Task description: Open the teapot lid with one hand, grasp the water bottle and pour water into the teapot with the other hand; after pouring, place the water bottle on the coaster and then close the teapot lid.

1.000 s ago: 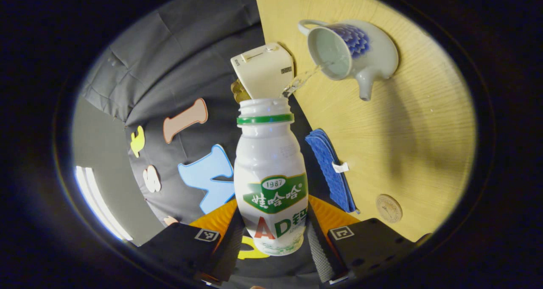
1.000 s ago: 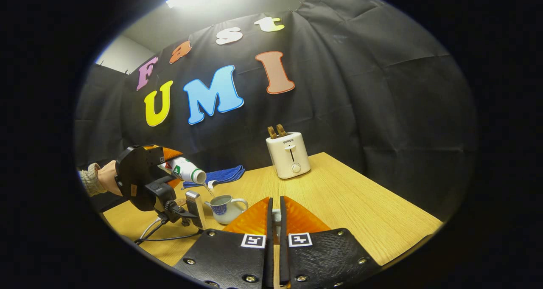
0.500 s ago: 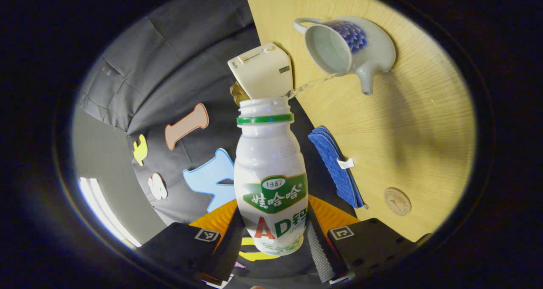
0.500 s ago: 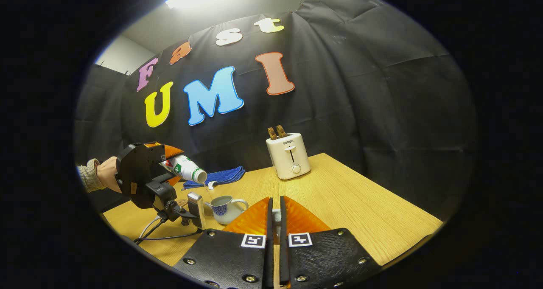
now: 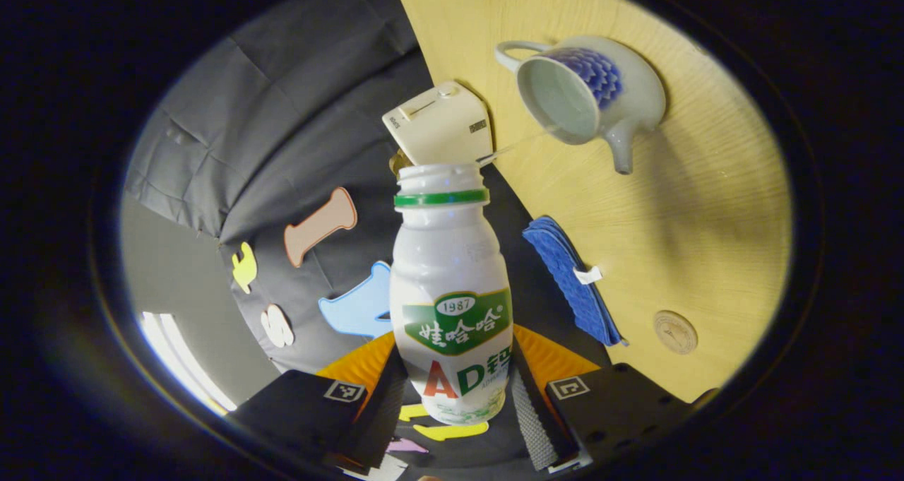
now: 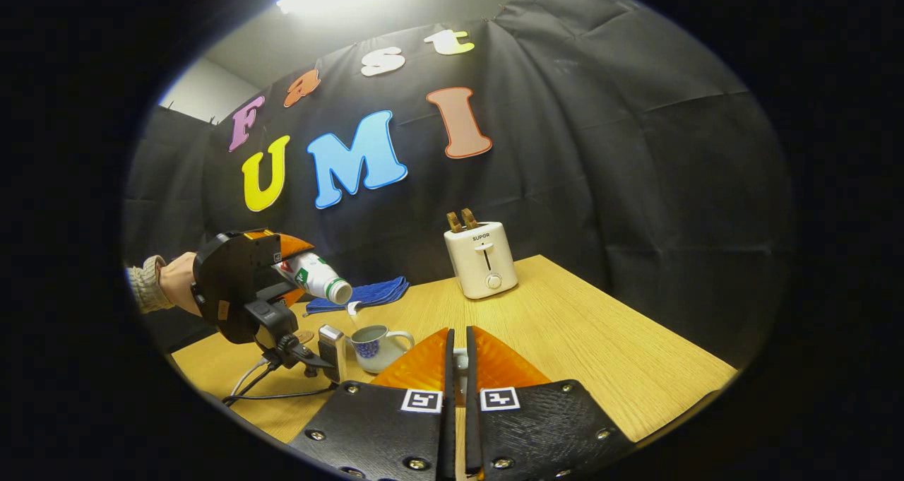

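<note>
Left gripper view: left gripper [image 5: 452,389] is clamping the water bottle [image 5: 452,304], long axis pointing along the fingers, mouth just short of the lidless teapot [image 5: 586,96]. A thin stream is running into the pale interior. Coaster [image 5: 675,332] is lying bare, nearer the fingers.

Right gripper view: right gripper [image 6: 458,368] is pinching something pale, likely the lid; bottle [image 6: 318,277] is tipping above teapot [image 6: 374,347].

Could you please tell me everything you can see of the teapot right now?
The teapot is a small, pale, glazed ceramic pot with a blue scale pattern on its side, a loop handle and a short spout. Its lid is off, so the mouth is open. It stands upright on the wooden table; nothing grips it. A thin stream of water runs toward its mouth from the tilted bottle, which the left gripper holds.
</note>
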Motion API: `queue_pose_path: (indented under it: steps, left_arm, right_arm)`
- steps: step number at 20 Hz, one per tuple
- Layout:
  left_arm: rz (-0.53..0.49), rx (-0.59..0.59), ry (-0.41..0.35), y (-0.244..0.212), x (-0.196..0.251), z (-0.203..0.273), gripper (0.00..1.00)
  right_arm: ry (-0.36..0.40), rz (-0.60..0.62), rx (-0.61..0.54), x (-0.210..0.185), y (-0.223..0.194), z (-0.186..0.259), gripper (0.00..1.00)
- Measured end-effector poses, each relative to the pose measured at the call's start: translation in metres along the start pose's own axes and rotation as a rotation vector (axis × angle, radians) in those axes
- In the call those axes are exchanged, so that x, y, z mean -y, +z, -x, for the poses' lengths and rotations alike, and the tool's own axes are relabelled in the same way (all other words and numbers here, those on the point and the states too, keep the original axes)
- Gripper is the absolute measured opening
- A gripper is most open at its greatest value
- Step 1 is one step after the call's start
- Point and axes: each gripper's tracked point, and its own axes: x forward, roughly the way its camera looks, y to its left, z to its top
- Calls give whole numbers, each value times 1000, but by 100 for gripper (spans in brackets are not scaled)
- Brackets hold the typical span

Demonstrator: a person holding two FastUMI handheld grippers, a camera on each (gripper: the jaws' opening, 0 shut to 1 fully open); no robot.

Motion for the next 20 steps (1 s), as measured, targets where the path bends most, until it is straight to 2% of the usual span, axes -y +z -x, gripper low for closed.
queue_pose_path:
  steps: [1, 2, 5, 6, 13, 20]
  left_arm:
    - [-7, 4, 2, 1, -1, 0, 84]
    - [-12, 9, 4, 2, -2, 0, 79]
    - [-30, 19, 11, 7, -4, 1, 79]
    - [-38, 23, 14, 8, -6, 1, 84]
    - [-82, 37, 36, 12, -14, 1, 84]
    - [-74, 48, 40, 11, -14, -2, 84]
  right_arm:
    - [0, 0, 0, 0, -1, 0, 6]
    - [0, 0, 1, 0, 0, 0, 5]
    - [1, -3, 3, 0, 0, 0, 5]
    - [1, -3, 3, 0, 0, 0, 5]
    - [1, 7, 5, 0, -1, 0, 5]
    - [6, 22, 4, 0, -1, -1, 5]
